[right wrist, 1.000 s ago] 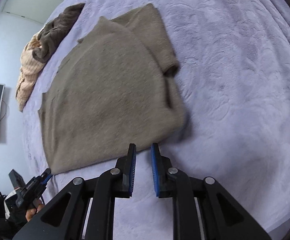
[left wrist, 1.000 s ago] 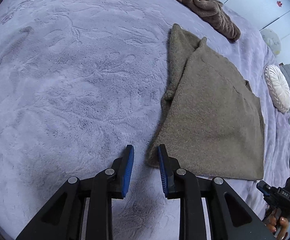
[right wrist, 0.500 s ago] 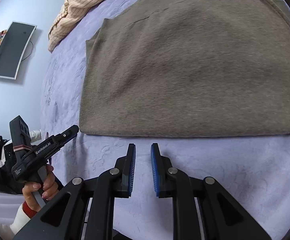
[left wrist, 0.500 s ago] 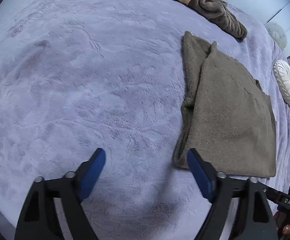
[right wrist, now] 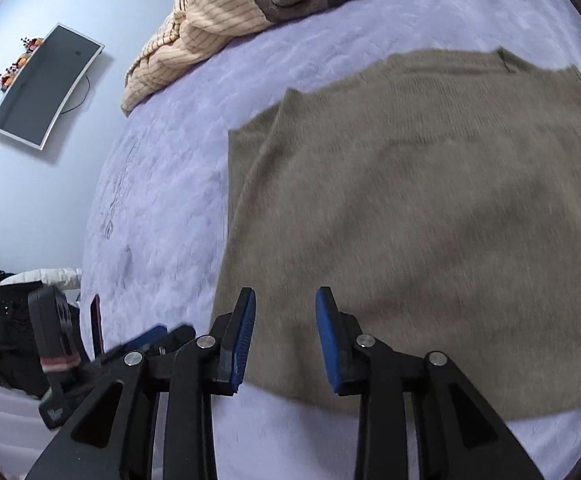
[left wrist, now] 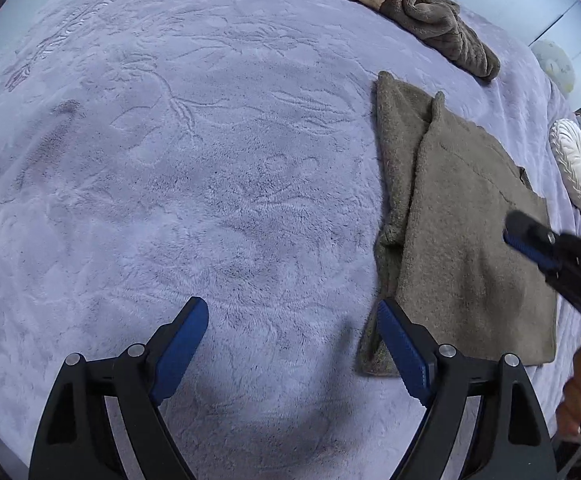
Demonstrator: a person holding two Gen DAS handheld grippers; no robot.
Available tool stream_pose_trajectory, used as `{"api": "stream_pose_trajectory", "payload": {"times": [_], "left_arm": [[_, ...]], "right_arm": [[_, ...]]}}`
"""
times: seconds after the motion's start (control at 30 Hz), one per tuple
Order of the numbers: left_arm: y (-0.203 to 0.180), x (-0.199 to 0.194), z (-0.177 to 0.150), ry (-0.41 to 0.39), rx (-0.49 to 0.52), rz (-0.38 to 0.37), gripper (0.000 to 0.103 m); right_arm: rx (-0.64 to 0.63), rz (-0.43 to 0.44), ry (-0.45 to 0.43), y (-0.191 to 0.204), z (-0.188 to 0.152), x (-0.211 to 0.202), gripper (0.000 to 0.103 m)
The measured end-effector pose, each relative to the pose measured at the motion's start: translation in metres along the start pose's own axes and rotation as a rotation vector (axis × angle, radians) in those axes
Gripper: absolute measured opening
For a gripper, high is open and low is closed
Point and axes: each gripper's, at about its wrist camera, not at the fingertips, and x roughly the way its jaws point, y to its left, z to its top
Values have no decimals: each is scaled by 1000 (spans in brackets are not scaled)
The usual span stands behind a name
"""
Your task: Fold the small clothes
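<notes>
A folded taupe sweater [left wrist: 470, 240] lies flat on the lavender bedspread [left wrist: 210, 160], well clear of the bed's edges. The left gripper [left wrist: 292, 332] stands wide open and empty, its right finger just beside the sweater's near corner, open bedspread stretching leftward. The right gripper [right wrist: 284, 328] hovers over the sweater's near hem, jaws opening, gripping nothing. A striped and brown clothes heap [right wrist: 226, 12] occupies the far edge.

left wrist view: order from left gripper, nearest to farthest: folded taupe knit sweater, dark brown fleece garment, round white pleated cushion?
1. Folded taupe knit sweater, just right of the left gripper.
2. Round white pleated cushion, far right edge.
3. Dark brown fleece garment, top, at the bed's far side.
</notes>
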Motion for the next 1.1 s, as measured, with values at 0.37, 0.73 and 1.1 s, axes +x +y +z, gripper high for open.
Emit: {"api": "stream_pose_trajectory", "payload": {"times": [0.37, 0.73, 1.1], "left_arm": [[5, -4, 7, -40, 19, -17, 86], [0, 8, 13, -10, 5, -26, 86], [-17, 18, 16, 7, 38, 19, 86]], "right_arm": [[-71, -113, -10, 26, 76, 92, 16], [-150, -12, 100, 43, 31, 72, 17], [135, 124, 138, -32, -57, 10, 40]]}}
